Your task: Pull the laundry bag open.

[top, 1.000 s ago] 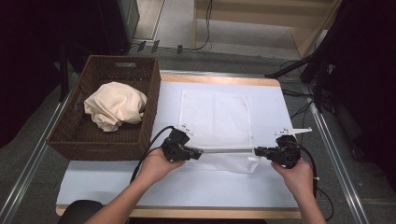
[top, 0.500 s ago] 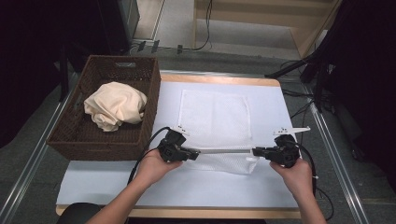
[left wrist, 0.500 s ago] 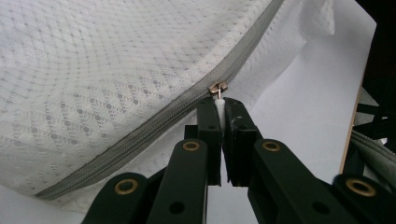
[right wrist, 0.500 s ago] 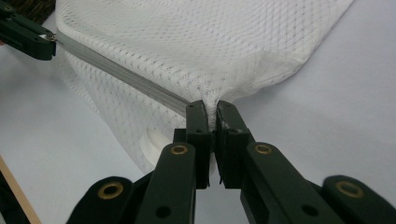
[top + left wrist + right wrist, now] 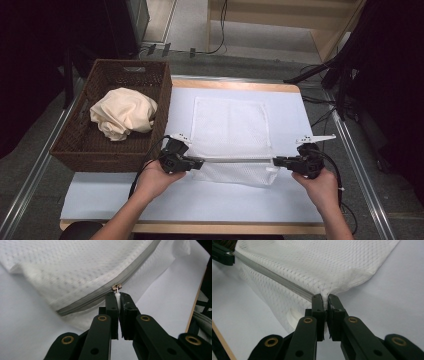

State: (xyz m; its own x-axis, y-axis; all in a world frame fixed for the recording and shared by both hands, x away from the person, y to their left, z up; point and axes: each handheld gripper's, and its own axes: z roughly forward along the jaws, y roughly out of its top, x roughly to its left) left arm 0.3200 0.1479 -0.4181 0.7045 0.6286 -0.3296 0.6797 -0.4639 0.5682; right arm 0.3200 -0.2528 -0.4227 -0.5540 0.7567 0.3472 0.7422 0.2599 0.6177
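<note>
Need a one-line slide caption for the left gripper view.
Left gripper shut on the white pull tab of the small metal zipper slider on a white mesh laundry bag.

We have drawn the left gripper (image 5: 199, 162) a little farther along the zipper (image 5: 235, 160), closer to the basket (image 5: 119, 80), stretching the mesh bag (image 5: 231, 132) tauter.

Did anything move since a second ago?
Hardly. The left gripper and right gripper stay clamped on the mesh bag, stretching its zipper edge between them. The cloth in the basket stayed put.
</note>
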